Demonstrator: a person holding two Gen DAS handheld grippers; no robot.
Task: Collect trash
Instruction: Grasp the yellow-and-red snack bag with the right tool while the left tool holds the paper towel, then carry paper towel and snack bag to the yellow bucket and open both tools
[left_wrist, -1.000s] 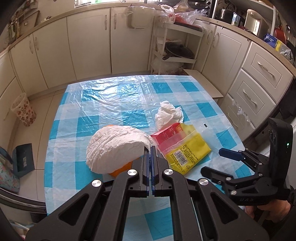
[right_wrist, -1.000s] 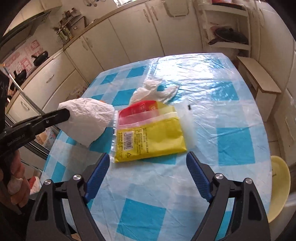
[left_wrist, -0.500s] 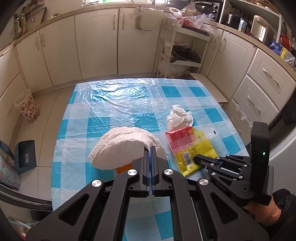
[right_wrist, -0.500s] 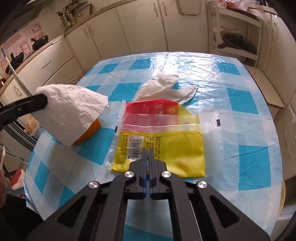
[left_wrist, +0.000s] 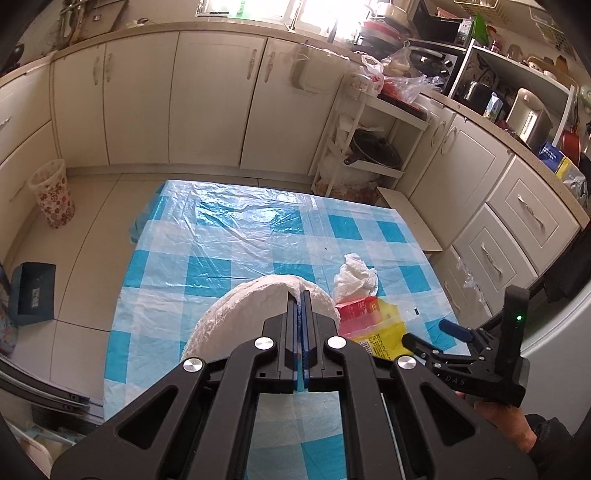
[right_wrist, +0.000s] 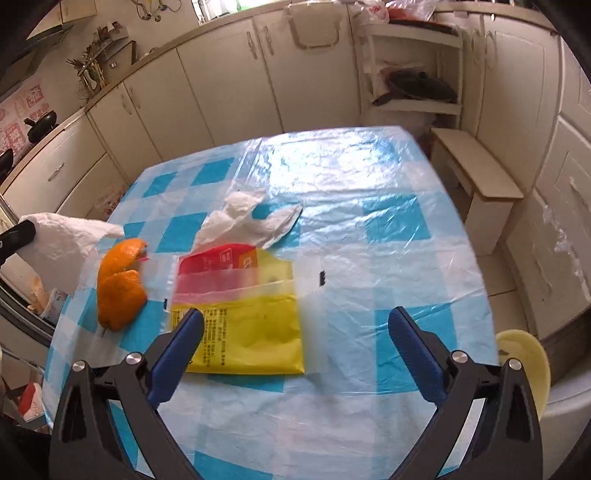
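Note:
My left gripper (left_wrist: 301, 295) is shut on a white paper napkin (left_wrist: 255, 314) and holds it up above the table; the napkin also shows in the right wrist view (right_wrist: 62, 243). My right gripper (right_wrist: 295, 325) is open and empty, above the near edge of a yellow and red plastic wrapper (right_wrist: 243, 310) lying flat on the table. It also shows in the left wrist view (left_wrist: 436, 334), beside the wrapper (left_wrist: 373, 325). An orange peel (right_wrist: 120, 284) lies left of the wrapper. A crumpled white tissue (right_wrist: 247, 221) lies beyond it.
The table has a blue and white checked cloth (right_wrist: 369, 206) under clear plastic. A patterned waste bin (left_wrist: 53, 197) stands on the floor at far left by the cabinets. A low wooden stool (right_wrist: 476, 173) and a shelf rack (left_wrist: 369, 147) stand beyond the table.
My left gripper rose with the napkin, uncovering the orange peel. My right gripper, shut half a second ago, has opened over the wrapper's near edge.

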